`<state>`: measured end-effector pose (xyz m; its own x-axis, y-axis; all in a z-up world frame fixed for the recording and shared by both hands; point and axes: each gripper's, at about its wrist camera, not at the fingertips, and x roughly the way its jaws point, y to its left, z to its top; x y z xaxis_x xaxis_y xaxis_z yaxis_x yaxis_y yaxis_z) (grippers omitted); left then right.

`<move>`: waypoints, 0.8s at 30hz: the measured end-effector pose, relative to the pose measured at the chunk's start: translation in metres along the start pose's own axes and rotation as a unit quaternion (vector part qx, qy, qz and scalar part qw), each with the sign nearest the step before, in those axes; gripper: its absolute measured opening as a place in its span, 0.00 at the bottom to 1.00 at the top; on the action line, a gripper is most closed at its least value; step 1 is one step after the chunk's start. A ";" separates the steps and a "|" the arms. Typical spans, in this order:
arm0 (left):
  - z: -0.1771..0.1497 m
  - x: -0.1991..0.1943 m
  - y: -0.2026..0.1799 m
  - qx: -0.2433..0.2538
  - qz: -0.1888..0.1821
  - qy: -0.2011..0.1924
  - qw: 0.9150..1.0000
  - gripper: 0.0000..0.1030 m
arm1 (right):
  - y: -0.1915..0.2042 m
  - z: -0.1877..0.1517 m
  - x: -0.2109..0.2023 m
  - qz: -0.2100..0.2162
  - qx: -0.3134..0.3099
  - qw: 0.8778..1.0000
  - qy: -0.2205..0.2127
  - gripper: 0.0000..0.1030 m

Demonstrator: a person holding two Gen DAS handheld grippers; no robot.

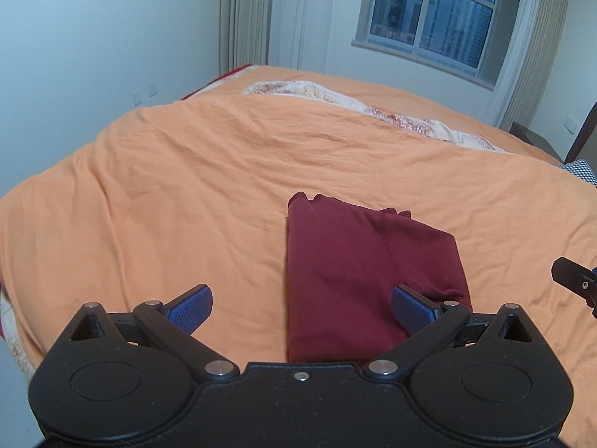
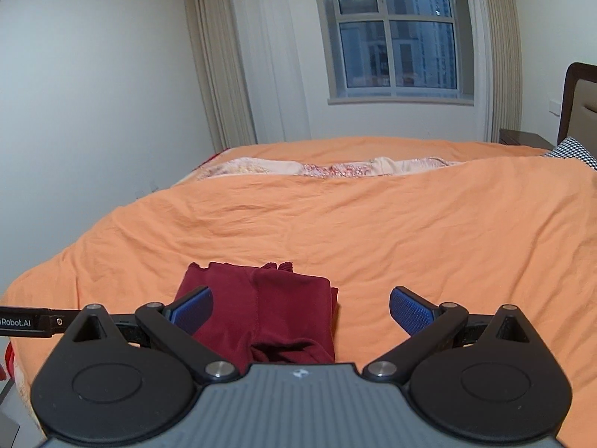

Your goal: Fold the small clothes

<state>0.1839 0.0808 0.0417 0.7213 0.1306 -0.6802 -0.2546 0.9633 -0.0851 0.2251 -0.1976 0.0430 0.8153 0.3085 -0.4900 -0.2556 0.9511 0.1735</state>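
The orange bedspread [image 1: 186, 186] fills both views; the folded maroon garment [image 1: 354, 272] lies flat on it at 6 o'clock; the left gripper [image 1: 302, 311] hangs over it spread wide, gripping nothing; the right gripper [image 2: 301, 311] likewise gapes wide and empty, the garment [image 2: 261, 306] toward 7 o'clock.

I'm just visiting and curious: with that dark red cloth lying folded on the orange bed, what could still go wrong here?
Possible risks:
1. The maroon garment has a bunched hem near the left gripper; a pinch there might pull the fold apart.
2. The orange bedsheet is soft and wrinkled, so the open right gripper could catch sheet along with cloth.
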 end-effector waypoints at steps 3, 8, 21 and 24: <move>-0.014 -0.018 -0.003 -0.004 0.008 -0.012 1.000 0.99 | -0.002 -0.010 -0.021 0.007 -0.001 1.000 -0.011 1.00; -0.039 -0.050 -0.009 -0.003 0.017 -0.031 0.999 0.99 | -0.007 -0.024 -0.060 0.014 0.000 0.999 -0.039 1.00; -0.109 -0.120 -0.021 0.004 0.045 -0.062 0.997 0.99 | -0.016 -0.067 -0.130 0.041 -0.033 0.997 -0.048 1.00; -0.124 -0.129 -0.021 0.004 0.046 -0.063 0.997 0.99 | -0.020 -0.079 -0.142 0.043 -0.033 0.998 -0.044 1.00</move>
<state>0.0163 0.0147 0.0414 0.7699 0.2470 -0.5885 -0.3195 0.9474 -0.0202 0.0730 -0.2589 0.0415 0.8313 0.3884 -0.3977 -0.3576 0.9214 0.1524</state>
